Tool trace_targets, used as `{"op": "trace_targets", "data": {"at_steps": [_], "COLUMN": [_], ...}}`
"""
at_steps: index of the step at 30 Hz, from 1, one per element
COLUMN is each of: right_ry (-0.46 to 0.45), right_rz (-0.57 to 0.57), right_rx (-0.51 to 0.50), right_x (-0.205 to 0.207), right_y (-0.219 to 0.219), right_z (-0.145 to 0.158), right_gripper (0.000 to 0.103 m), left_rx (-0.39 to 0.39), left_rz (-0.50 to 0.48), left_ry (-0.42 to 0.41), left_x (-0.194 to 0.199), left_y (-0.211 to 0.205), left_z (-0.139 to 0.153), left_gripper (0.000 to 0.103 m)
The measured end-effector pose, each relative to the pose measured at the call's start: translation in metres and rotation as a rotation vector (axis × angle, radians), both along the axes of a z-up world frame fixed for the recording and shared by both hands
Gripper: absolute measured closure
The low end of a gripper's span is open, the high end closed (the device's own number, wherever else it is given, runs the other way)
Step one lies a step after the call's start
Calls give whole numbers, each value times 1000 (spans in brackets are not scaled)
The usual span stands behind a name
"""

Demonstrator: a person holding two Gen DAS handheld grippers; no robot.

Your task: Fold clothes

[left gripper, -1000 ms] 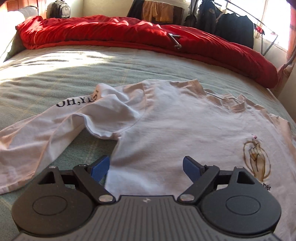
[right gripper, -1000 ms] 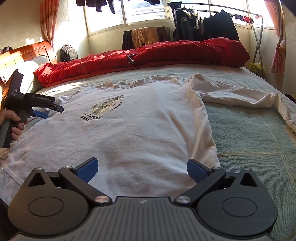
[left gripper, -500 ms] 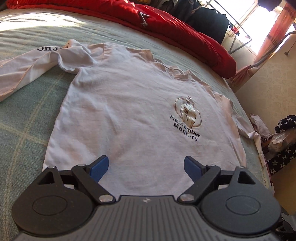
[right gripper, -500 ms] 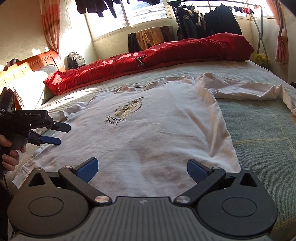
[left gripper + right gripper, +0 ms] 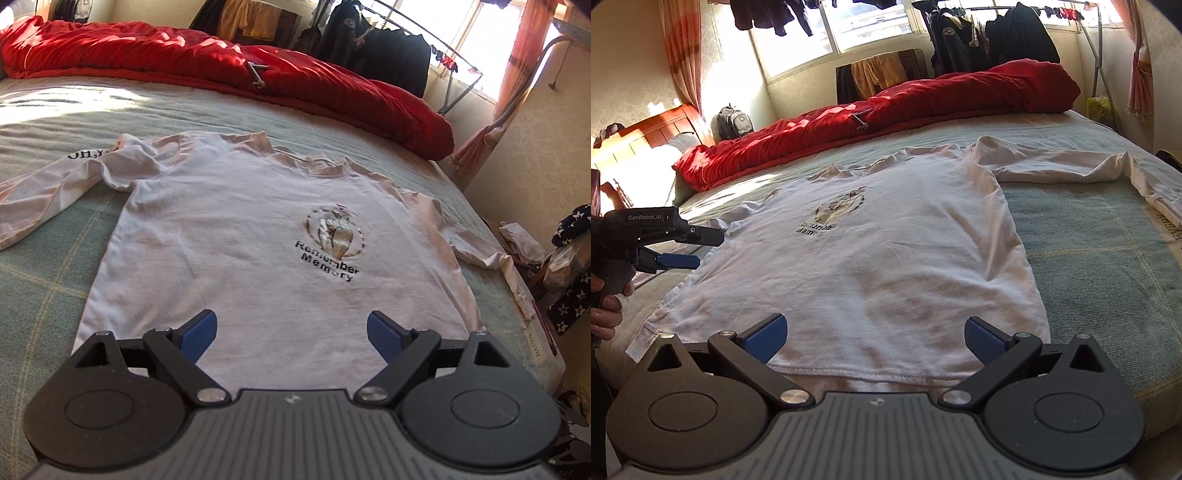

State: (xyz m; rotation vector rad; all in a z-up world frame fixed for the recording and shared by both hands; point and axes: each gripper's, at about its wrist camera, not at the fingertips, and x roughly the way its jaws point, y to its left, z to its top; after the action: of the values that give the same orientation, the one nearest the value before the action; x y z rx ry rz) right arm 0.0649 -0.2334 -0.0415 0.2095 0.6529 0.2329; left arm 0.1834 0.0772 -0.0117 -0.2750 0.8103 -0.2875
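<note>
Both jaws gape wide, empty, over the long-sleeved T-shirt (image 5: 871, 258); its rumpled sleeve (image 5: 1071, 170) at two o'clock could fold crooked.

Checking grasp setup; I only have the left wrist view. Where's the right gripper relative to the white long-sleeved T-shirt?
Observer: The right gripper is open, poised at the bottom edge of the white long-sleeved T-shirt.
Operator: Is that edge flat? The gripper body hides it here.
Observer: Yes, the stitched hem lies flat, not lifted.
Operator: And the left gripper from outside?
Observer: The left gripper is open beside the shirt's side edge, gripping nothing.
</note>
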Motion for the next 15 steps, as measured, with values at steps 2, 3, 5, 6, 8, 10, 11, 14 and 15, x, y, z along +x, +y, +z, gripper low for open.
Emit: {"op": "trace_targets", "data": {"at_steps": [2,3,5,6,8,10,11,14,15], "right_ry": [5,8,18,25,32,39,44,50,53], "right_rz": [-10,-18,-36,-40,-46,-46,-44,-43,-41], "right_rx": [-12,-18,-25,-35,-63,-95,-110,-140,-143], "right_x": [0,1,4,5,8,13,17,30,35], "right_y": [1,1,0,1,1,2,3,6,7], "right_z": [-1,-1,-1,-1,-1,0,0,3,4], "right_gripper": [0,0,0,0,0,0,0,0,0], "left_rx": [12,21,33,37,54,54,50,64,76], "left_rz": [-34,-46,-80,-94,-109,-122,-126,-130,-123], "left_ry": [-12,-18,-30,-38,-60,-75,-85,-83,-78], "left_x": [6,12,23,28,39,47,51,66,71], "left_y": [-12,-18,-29,-34,-42,-45,-44,-40,-37], "left_z": [1,1,-1,-1,-3,-6,-9,-18,-21], "left_gripper": [14,14,14,14,14,14,14,14,14]}}
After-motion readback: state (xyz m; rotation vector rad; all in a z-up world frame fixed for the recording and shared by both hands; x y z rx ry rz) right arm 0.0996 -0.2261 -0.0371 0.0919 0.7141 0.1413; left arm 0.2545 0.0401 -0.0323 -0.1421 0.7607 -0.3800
